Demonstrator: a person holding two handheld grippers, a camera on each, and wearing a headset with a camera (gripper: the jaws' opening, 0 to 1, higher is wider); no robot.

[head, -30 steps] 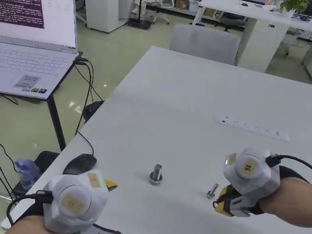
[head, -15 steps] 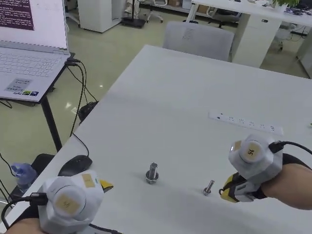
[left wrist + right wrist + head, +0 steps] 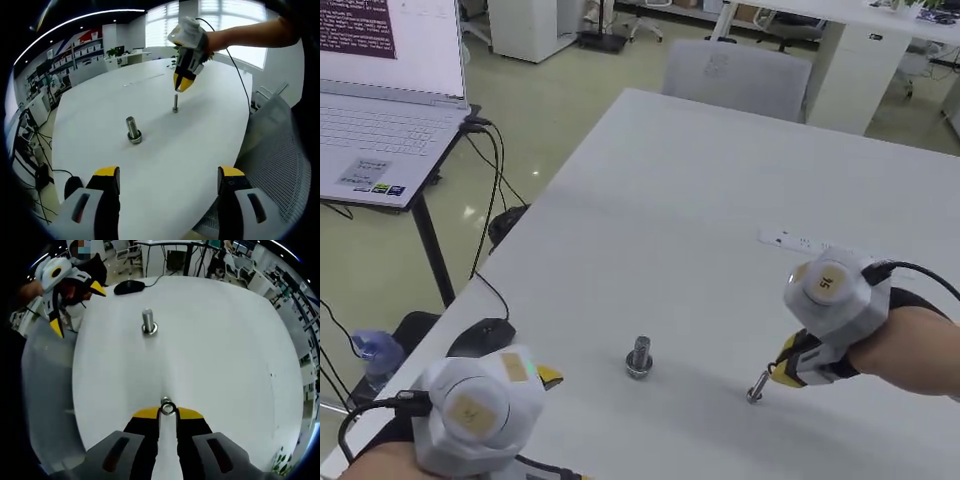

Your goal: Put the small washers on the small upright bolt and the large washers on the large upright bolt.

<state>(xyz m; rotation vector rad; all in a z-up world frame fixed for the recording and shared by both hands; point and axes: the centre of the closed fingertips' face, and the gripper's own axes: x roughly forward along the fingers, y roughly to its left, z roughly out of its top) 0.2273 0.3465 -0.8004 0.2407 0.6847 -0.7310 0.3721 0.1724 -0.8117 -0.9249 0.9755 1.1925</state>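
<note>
Holds the right claw (image 3: 182, 86) drawn narrow just over the top of the small bolt (image 3: 175, 104), probably to centre a small washer, though no telling whether anything is pinched. Parks the left claw (image 3: 169, 175) wide open at the desk (image 3: 720, 200) edge, clear of the upright large bolt (image 3: 640, 357), likely waiting.
</note>
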